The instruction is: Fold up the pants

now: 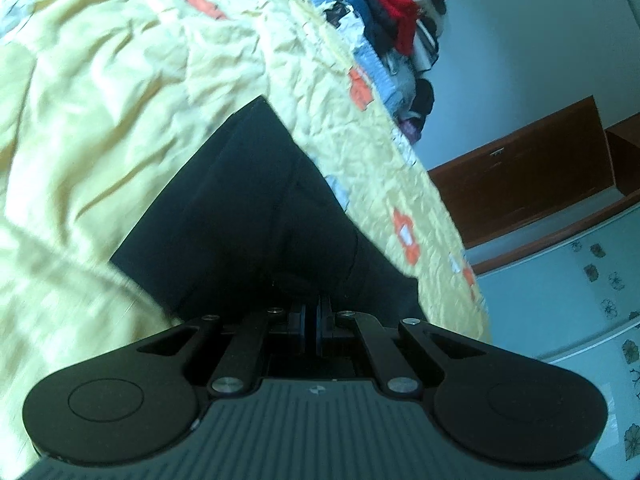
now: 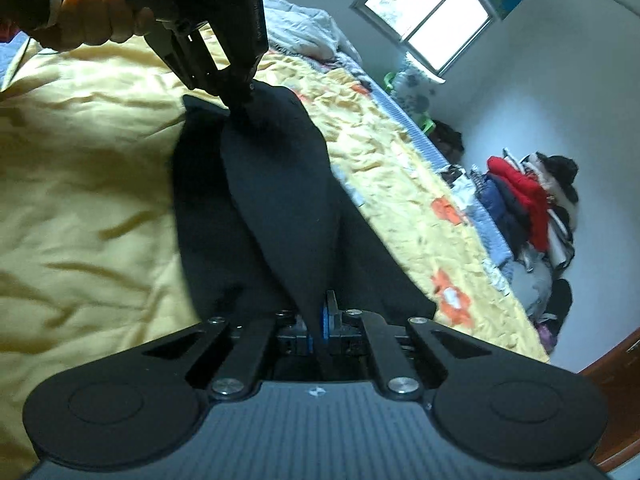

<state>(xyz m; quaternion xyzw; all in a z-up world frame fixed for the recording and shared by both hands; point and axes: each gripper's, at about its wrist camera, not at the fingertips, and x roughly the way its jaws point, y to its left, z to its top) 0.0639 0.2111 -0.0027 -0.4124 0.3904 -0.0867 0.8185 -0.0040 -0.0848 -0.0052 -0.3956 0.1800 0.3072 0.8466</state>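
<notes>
Black pants (image 2: 276, 200) lie on a yellow bedspread (image 2: 88, 168) w/ orange & white flower patches, stretched between both grippers. Right gripper (image 2: 320, 330): jaws pinched tight on a raised fold of the pants at the near end, blue pads pressed on the cloth. Left gripper (image 2: 240, 100), seen from the right wrist cam at the far end, is clamped on the other end of the same fold, lifting it into a ridge above the flat part of the garment; a hand (image 2: 96, 20) holds its handle at top left. In the left wrist view the left gripper (image 1: 311, 320) has jaws nearly together w/ dark fabric at the tips, pants (image 1: 248, 208) spreading away over the bedspread (image 1: 100, 100). Beyond the bed's far right edge, a pile of clothes (image 2: 532, 208) (red, navy, black) sits against the wall. Window (image 2: 432, 12) top right; wooden furniture (image 1: 520, 176) by the wall in the left wrist view.
</notes>
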